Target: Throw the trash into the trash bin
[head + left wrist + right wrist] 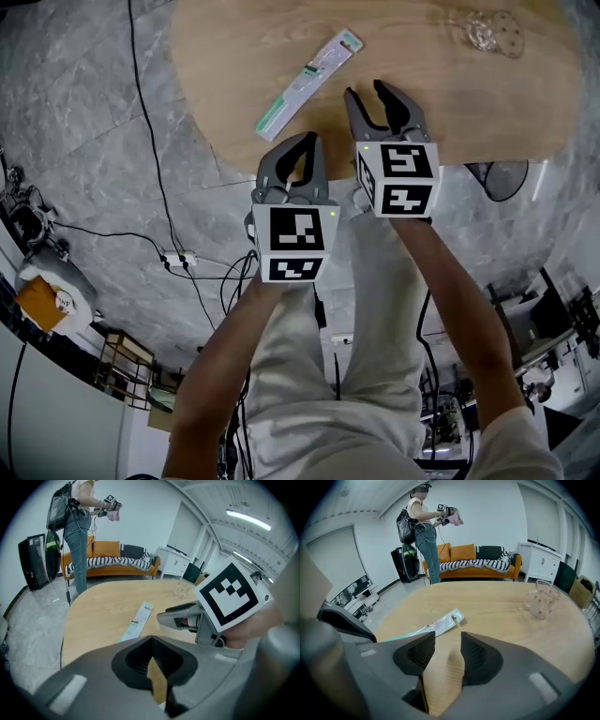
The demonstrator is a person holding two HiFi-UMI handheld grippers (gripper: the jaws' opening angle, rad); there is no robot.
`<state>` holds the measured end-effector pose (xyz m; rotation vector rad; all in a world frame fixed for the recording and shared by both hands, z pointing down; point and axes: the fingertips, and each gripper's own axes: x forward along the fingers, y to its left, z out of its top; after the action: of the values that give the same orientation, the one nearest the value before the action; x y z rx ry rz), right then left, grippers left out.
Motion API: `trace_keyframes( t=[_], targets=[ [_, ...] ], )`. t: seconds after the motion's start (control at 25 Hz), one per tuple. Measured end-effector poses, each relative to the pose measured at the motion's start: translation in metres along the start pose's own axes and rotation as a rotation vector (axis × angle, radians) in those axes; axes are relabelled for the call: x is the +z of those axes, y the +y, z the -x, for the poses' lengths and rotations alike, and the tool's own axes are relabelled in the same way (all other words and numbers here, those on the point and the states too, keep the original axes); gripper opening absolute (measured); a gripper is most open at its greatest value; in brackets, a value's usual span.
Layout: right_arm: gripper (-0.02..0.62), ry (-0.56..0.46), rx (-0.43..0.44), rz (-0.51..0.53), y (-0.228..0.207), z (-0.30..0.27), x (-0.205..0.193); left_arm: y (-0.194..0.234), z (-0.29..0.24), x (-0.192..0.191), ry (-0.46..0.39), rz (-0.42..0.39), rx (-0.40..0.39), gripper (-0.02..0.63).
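Observation:
The trash, a long flat green-and-clear wrapper point(309, 82), lies on the round wooden table point(441, 103). It also shows as the wrapper point(136, 623) and the wrapper point(440, 624) just ahead of both sets of jaws. My left gripper point(305, 142) hovers at the table's near edge, short of the wrapper's lower end, shut with nothing in it point(152, 639). My right gripper point(368, 94) is over the tabletop to the right of the wrapper. Its jaws are open and only bare wood shows between them point(447, 644). No trash bin that I can identify is in view.
A clear dotted cup point(487, 33) stands at the table's far right, the cup point(541, 603). A dark mesh object point(497, 178) sits on the floor by the table's right edge. Cables and a power strip point(178, 258) lie on the floor. Another person point(423, 531) stands before an orange sofa point(473, 555).

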<state>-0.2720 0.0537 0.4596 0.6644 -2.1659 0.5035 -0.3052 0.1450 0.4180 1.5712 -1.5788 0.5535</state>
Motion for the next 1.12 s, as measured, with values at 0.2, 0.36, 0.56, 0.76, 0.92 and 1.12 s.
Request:
trace_keyframes(
  t=[0.2,0.36,0.56,0.76,0.92,1.12],
  targets=[
    [0.193,0.002,0.028,0.073,0.011,-0.017,0.009,0.011,-0.004,0.0,0.005,0.021,0.0,0.001],
    [0.186,0.019,0.053,0.121,0.023,-0.028,0.018,0.019,-0.006,0.0,0.01,0.032,0.0,0.001],
    [0.187,0.038,0.043,0.124,0.024,-0.046,0.026,0.029,-0.008,0.0,0.015,0.045,0.004,0.001],
    [0.14,0.097,0.007,0.16,0.022,-0.064,0.024,0.041,-0.009,0.0,0.02,0.056,0.008,0.001],
    [0.13,0.109,-0.01,0.225,0.022,-0.064,0.025,0.044,-0.01,-0.003,0.019,0.069,0.01,0.001],
    [0.137,0.117,-0.004,0.228,0.024,-0.063,0.024,0.042,-0.011,-0.003,0.019,0.077,0.007,0.001]
  ],
)
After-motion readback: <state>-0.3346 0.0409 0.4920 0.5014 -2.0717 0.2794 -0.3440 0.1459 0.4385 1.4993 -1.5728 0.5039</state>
